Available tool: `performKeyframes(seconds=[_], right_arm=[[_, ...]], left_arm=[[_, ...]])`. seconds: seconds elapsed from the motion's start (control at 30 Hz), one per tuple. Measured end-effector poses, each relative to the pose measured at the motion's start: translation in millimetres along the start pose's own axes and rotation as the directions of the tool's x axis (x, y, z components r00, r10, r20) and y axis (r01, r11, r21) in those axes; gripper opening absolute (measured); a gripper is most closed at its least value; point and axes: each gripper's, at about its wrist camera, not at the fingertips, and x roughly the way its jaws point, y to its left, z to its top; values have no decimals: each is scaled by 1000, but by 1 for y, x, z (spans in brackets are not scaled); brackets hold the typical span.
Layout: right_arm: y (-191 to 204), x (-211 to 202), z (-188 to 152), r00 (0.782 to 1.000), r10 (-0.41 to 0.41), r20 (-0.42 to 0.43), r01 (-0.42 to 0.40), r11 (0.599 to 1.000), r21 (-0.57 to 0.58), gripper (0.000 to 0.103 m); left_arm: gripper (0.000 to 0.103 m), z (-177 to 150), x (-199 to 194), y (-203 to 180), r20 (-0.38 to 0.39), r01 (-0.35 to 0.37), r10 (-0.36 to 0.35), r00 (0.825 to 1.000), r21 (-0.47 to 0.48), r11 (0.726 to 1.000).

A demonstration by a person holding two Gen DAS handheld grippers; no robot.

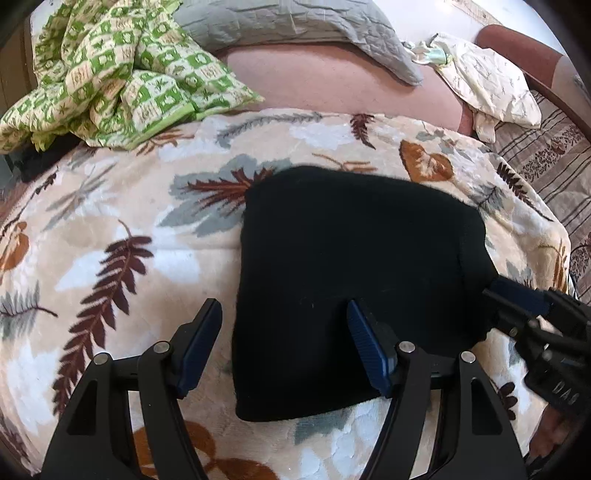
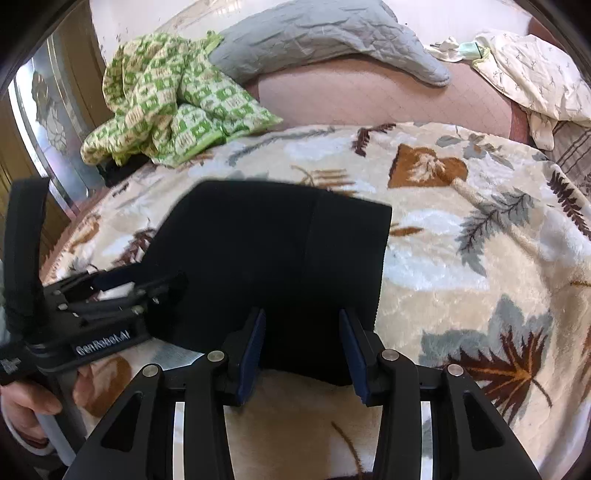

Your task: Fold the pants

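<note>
The black pants (image 1: 354,266) lie folded into a compact block on the leaf-patterned blanket (image 1: 110,229). My left gripper (image 1: 284,343) is open above the block's near left edge, its right finger over the cloth. My right gripper (image 2: 301,350) is open over the block's near right corner (image 2: 280,258). It also shows in the left wrist view (image 1: 517,302) at the block's right edge. The left gripper shows in the right wrist view (image 2: 122,291) at the block's left edge. Neither holds cloth.
A green checked quilt (image 1: 110,74) is bunched at the back left. A grey quilted pillow (image 1: 295,22) and a cream cloth (image 1: 491,81) lie on the pink sheet (image 1: 332,81) behind. A striped cover (image 1: 554,158) is at the right.
</note>
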Motion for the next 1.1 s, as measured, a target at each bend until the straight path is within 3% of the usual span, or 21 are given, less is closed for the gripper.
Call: performKeyframes(seconds=[0.1, 0.43, 0.67, 0.93, 1.1], right_arm=[[2, -5, 14, 998, -7, 54, 7, 1000, 6, 43], [0, 27, 47, 999, -17, 47, 15, 999, 30, 43], [-26, 53, 44, 1000, -17, 6, 16, 992, 129, 43], [-30, 73, 41, 1000, -16, -22, 18, 993, 115, 43], [-19, 54, 42, 999, -37, -19, 39, 997, 65, 43]], left_arm=[[70, 8, -3, 1, 14, -8, 8, 1000, -1, 1000], [70, 41, 15, 3, 18, -37, 37, 999, 18, 999], [71, 46, 38, -2, -16, -35, 36, 999, 41, 999], [76, 46, 57, 14, -60, 32, -35, 998, -52, 998], [76, 40, 38, 17, -31, 39, -41, 999, -54, 998]])
